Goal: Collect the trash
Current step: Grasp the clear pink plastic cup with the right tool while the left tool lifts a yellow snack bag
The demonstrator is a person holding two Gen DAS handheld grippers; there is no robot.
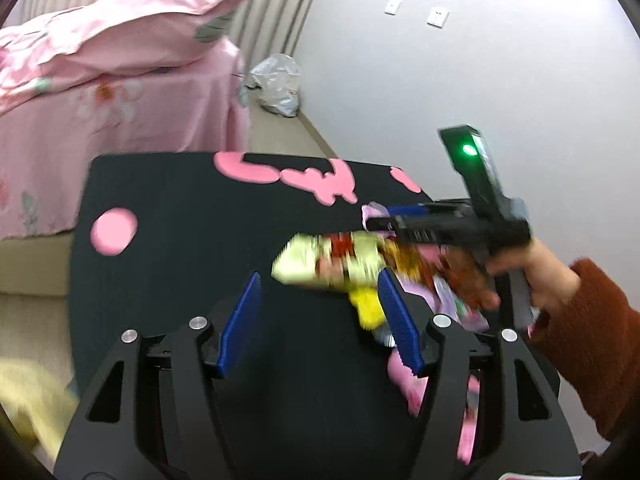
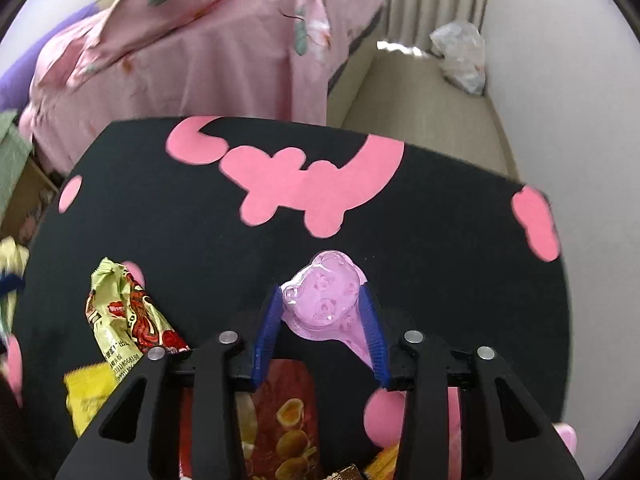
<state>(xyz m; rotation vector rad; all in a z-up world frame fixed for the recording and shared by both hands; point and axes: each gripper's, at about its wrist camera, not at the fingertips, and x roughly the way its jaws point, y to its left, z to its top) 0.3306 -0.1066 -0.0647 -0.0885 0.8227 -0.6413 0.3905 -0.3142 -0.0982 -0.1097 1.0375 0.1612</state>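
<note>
The black table with pink cartoon shapes (image 2: 160,216) carries all my trash, bunched toward its near edge. Largest is the red snack bag printed with golden chips (image 2: 286,412), lying under my right gripper (image 2: 323,312) at that edge. To its left, toward the near left corner, lies the crumpled pale-green and red foil wrapper (image 2: 120,312), with a small yellow packet (image 2: 86,396) just beside it. Smallest is the pink blister pack with little bear shapes (image 2: 324,296): it sits between my right blue pads (image 2: 266,328), and they look to touch its sides, so I judge I am gripping it, though the contact is hard to confirm.

My left gripper (image 1: 320,320) stands open over the table with nothing between its pads; the wrappers ahead of it are blurred.

To do this well, I should squeeze the slippery blister firmly at its widest part, lift straight up, and keep my left tool clear of my right hand (image 1: 540,276).
</note>
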